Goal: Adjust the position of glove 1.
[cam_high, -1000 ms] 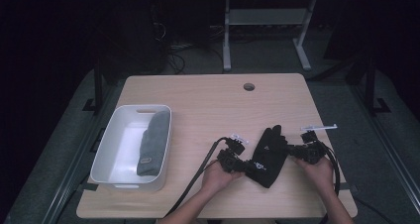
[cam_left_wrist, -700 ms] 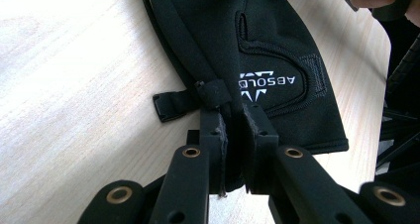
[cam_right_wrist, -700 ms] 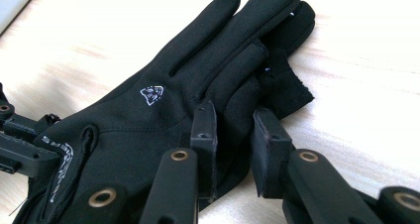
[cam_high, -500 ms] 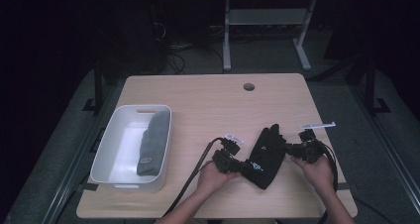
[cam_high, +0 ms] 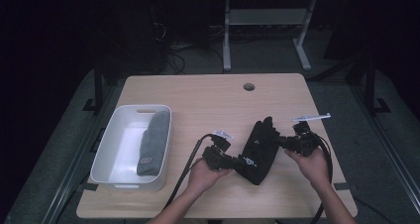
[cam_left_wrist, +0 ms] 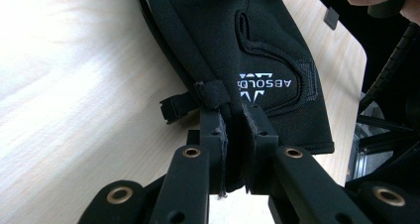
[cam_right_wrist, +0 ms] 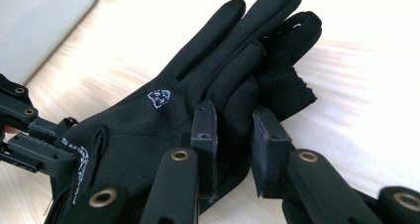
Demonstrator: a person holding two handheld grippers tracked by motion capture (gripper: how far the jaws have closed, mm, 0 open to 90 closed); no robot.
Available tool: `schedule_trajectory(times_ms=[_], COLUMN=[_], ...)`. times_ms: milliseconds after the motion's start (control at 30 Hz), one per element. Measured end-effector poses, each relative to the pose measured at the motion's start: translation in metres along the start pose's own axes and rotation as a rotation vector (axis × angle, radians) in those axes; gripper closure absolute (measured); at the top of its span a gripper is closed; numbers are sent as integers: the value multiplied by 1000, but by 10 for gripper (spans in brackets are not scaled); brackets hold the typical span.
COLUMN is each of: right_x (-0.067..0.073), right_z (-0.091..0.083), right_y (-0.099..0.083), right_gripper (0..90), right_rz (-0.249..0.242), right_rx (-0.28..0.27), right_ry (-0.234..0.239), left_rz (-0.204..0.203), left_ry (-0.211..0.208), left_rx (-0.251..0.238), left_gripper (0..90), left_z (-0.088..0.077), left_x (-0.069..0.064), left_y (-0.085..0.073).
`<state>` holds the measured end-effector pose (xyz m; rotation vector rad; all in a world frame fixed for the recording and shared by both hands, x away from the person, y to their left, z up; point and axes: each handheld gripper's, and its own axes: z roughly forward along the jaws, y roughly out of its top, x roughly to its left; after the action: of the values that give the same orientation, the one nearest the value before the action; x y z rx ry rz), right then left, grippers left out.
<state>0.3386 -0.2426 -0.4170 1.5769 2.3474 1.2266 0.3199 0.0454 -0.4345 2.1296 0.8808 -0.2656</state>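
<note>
A black glove [cam_high: 259, 148] with white lettering hangs a little above the wooden table [cam_high: 208, 102], stretched between both grippers. My left gripper [cam_high: 239, 162] is shut on the glove's cuff edge, beside its small strap; in the left gripper view the pads [cam_left_wrist: 214, 126] pinch the cuff of the glove [cam_left_wrist: 257, 45] at the left gripper [cam_left_wrist: 236, 121]. My right gripper [cam_high: 280, 141] is shut on the finger end. The right gripper view has the glove [cam_right_wrist: 198, 85] with fabric near its thumb caught between the jaws of the right gripper [cam_right_wrist: 235, 119].
A white bin [cam_high: 106, 153] stands at the table's left with a grey glove [cam_high: 153, 142] lying in it. A round cable hole [cam_high: 249, 86] sits near the far edge. Cables trail from both grippers toward the near edge.
Both hands have risen a little and carried the glove up off the table. The left hand has drawn slightly leftward, and both grips hold as before.
</note>
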Motion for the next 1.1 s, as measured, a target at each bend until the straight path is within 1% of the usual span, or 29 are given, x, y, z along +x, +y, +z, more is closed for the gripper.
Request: schedule_trajectory(times_ms=[67, 133, 267, 367, 433, 467, 500, 567, 733, 833, 933, 1100], right_x=[3, 6, 11, 14, 17, 18, 20, 22, 28, 32, 34, 38], right_z=[-1, -1, -2, -3, -5, -5, -5, -6, -5, -6, -6, -7], right_y=[3, 7, 13, 17, 20, 22, 24, 27, 35, 40, 44, 51], right_gripper=[742, 742, 743, 742, 743, 743, 743, 743, 743, 743, 743, 742], right_rz=[0, -7, -14, -20, -15, -18, -18, -20, -31, -21, -22, -23], right_rx=[-5, -3, -15, -21, -28, -29, -24, -38, -44, -54, -61, -68], right_ry=[7, 7, 15, 26, 35, 35, 35, 46, 58, 72, 83, 99], left_rz=[9, 9, 6, 15, 19, 14, 19, 19, 25, 26, 29, 20], left_ry=[5, 3, 10, 15, 21, 19, 22, 28, 37, 42, 45, 47], left_rx=[-6, -13, -27, -37, -36, -43, -44, -54, -62, -68, -76, -91], left_gripper=[812, 812, 812, 811, 811, 811, 811, 811, 811, 810, 810, 810], left_z=[-5, -9, -16, -23, -27, -28, -30, -35, -45, -51, -55, -61], left_x=[0, 0, 0, -1, -2, -2, -2, -3, -2, -3, -2, -1], left_y=[0, 1, 1, 2, 3, 3, 3, 4, 5, 6, 7, 7])
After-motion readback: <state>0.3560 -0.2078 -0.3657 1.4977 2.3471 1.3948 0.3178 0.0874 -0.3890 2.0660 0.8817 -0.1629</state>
